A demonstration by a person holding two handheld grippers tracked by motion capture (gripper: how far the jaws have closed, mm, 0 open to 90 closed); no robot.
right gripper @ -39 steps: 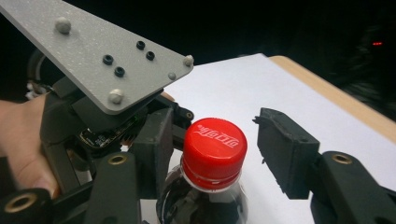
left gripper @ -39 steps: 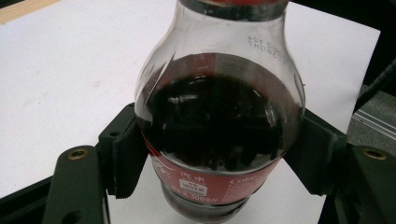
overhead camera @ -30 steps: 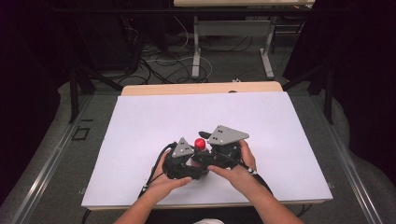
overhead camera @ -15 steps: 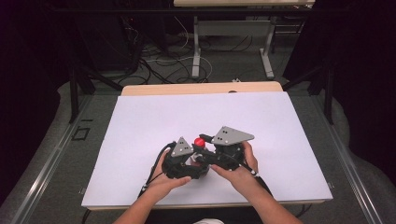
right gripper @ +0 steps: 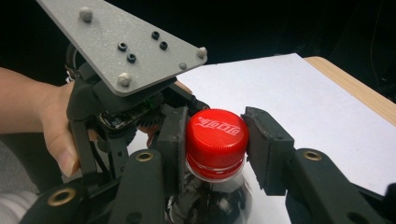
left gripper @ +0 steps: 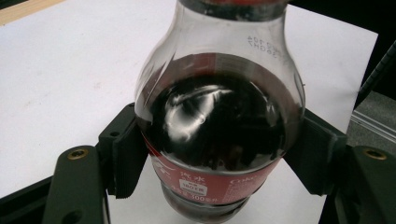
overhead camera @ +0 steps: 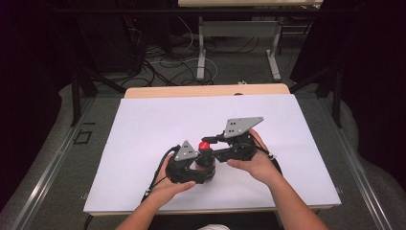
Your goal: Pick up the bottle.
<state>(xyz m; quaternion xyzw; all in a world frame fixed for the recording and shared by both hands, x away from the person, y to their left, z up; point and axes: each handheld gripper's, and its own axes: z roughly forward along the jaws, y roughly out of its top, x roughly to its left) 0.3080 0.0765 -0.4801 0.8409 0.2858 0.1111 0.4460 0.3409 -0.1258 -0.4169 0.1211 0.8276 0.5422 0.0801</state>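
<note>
My left tool (left gripper: 219,154) is clamped on the belly of the cola bottle (left gripper: 219,126), its ribbed black pads (left gripper: 125,161) pressed flat against both sides of the clear, rounded plastic just above the red label band; dark liquid fills the bottle up to the shoulder, and the curved wall throws back glare. My right tool (right gripper: 215,140) has just been closing and now sits around the red cap (right gripper: 216,135): the left pad touches the cap's ridged skirt, while the right pad (right gripper: 264,140) lies tight beside it, and I cannot tell whether a sliver of gap remains there. The cap is smooth on top with white lettering. In the high view the bottle (overhead camera: 205,155) stands upright between the two tools, left tool (overhead camera: 191,165) low on the body, right tool (overhead camera: 218,143) reaching in from the right at cap height, with its grey three-cornered plate (overhead camera: 243,125) above. The bottle stands near the front middle of the white, matte bench (overhead camera: 143,124), well clear of every edge. A strip of bare wood (overhead camera: 182,91) shows along the far edge, and open white surface lies to the left, right and behind.
</note>
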